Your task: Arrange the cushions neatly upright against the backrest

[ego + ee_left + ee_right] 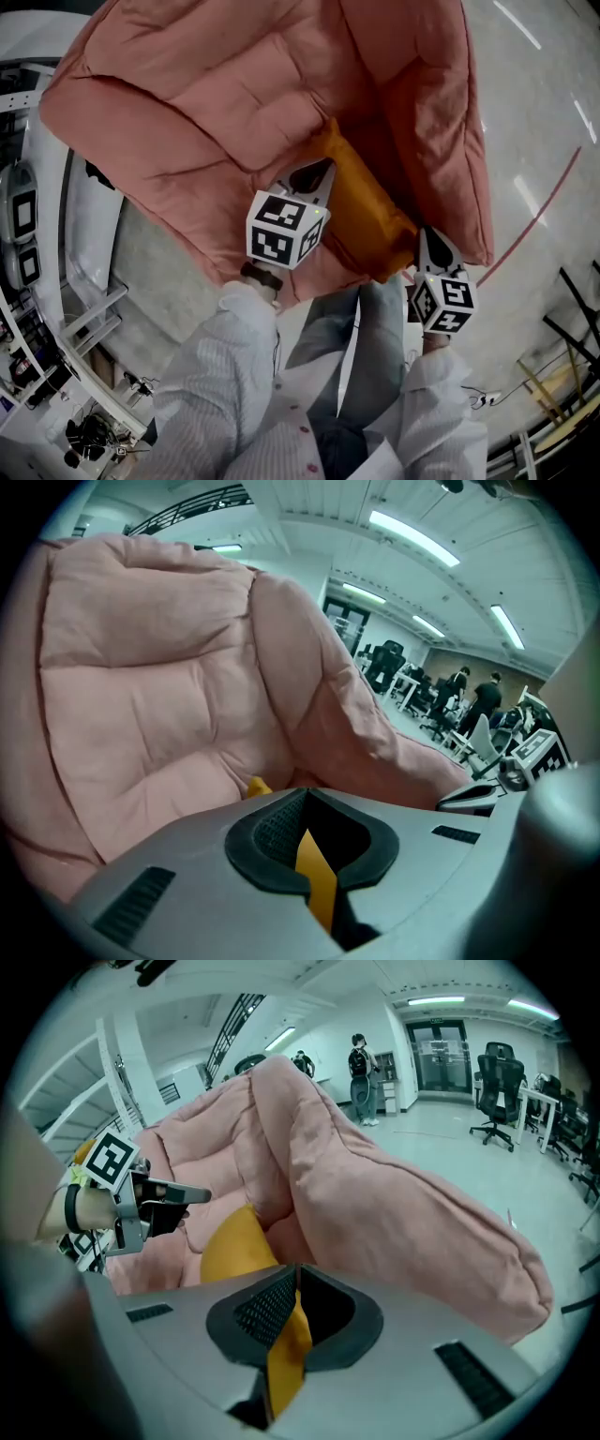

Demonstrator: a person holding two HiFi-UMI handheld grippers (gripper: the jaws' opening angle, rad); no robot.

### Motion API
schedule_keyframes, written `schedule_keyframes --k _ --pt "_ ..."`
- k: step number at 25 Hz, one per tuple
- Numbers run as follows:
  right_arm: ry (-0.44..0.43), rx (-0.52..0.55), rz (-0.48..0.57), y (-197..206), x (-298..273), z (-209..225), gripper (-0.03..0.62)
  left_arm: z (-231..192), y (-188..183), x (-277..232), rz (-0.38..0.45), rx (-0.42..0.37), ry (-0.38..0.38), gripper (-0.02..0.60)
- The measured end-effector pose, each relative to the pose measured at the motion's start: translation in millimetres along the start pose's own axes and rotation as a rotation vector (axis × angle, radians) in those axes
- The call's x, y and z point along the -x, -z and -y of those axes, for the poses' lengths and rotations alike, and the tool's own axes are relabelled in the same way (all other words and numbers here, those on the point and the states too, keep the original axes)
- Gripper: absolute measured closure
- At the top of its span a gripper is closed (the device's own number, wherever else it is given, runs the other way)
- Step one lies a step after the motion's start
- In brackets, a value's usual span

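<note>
My left gripper [320,174] and right gripper [435,240] pinch only the yellow cushion [361,211] by its thin edges, so it may slip free.

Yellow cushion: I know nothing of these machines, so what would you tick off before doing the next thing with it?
1. The left tongs shut on the yellow cushion fabric: ok.
2. The right tongs shut on it too: ok.
3. Grips set apart, one toward each end of the cushion: ok.
4. Cushion sitting in the crease of the pink sofa: ok.
5. Cushion standing upright as wanted: cannot tell from these angles.
</note>
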State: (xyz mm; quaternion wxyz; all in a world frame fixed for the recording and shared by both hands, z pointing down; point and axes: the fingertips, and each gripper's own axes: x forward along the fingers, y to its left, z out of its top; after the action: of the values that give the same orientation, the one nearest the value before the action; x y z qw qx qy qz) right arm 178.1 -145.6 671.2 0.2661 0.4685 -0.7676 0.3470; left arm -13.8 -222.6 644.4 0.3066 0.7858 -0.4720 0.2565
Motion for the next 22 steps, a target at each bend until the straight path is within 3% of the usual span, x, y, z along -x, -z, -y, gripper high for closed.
schedule_keyframes --k 9,11,22 --pt "0.061 -0.131 -0.032 31 5 15 0.569 -16 -1 -24 -0.058 -0.094 -0.036 0.569" --pt "0.073 -0.153 -0.04 37 7 16 0.52 -21 -3 -30 -0.072 -0.108 -0.036 0.521" --pt "0.093 -0.395 -0.108 71 5 31 0.39 -46 4 -66 -0.183 -0.167 -0.063 0.358"
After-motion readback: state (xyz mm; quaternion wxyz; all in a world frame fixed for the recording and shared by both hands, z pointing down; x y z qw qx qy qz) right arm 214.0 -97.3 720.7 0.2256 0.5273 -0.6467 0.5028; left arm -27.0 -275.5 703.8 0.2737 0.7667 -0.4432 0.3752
